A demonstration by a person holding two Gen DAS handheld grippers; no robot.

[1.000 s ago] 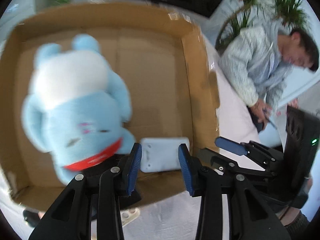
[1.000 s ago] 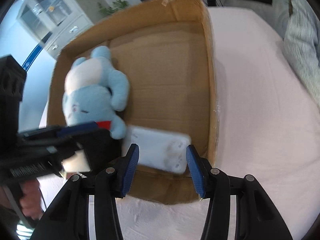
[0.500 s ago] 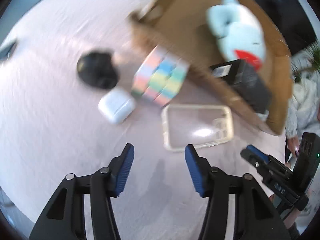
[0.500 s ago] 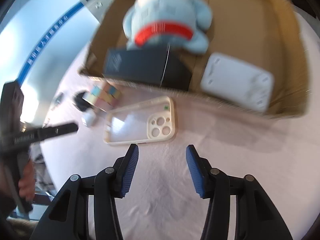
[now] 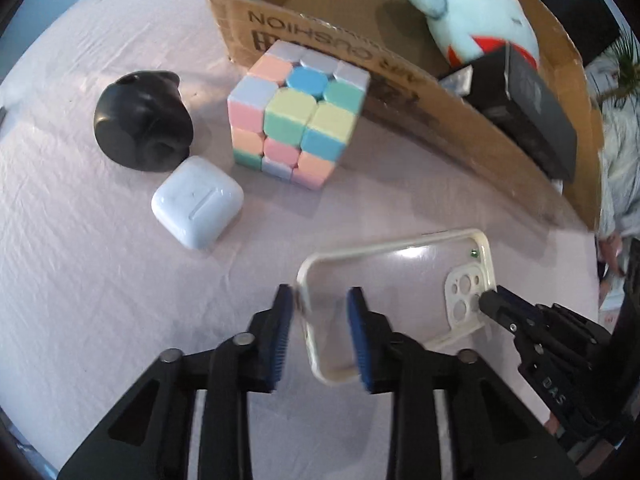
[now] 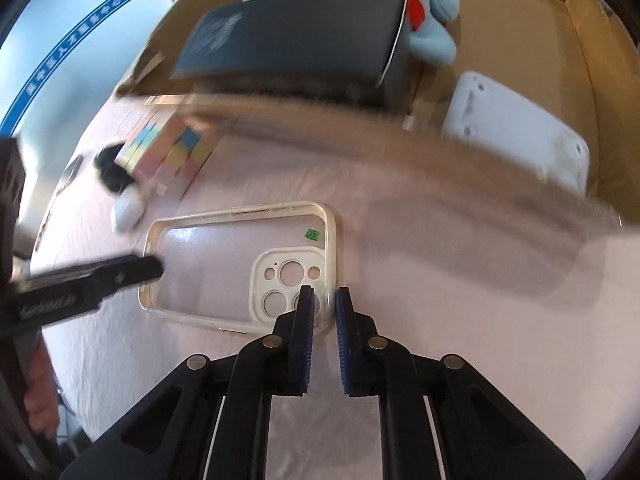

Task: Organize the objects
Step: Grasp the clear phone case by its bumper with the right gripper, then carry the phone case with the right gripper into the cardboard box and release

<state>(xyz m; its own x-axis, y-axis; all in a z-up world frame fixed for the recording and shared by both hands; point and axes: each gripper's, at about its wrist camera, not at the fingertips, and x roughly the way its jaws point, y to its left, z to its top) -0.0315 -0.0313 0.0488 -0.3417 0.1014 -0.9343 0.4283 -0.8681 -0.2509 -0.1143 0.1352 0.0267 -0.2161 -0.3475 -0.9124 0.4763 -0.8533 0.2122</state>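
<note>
A clear phone case (image 5: 396,280) with a cream rim lies on the pink cloth near the cardboard box (image 5: 360,64). My left gripper (image 5: 320,320) straddles the case's short end rim, jaws partly open around it. My right gripper (image 6: 323,312) is nearly shut on the rim at the case's (image 6: 240,264) camera-cutout corner. The left gripper's finger (image 6: 100,280) shows over the case's far end in the right wrist view.
On the cloth stand a pastel puzzle cube (image 5: 296,112), a white earbud case (image 5: 196,204) and a black round object (image 5: 142,124). The box holds a blue plush toy (image 5: 476,20), a black box (image 6: 296,40) and a white flat device (image 6: 520,136).
Both grippers left the box and came down to the phone case on the cloth. The right jaws narrowed onto its corner rim; the left jaws closed in around its other end.
</note>
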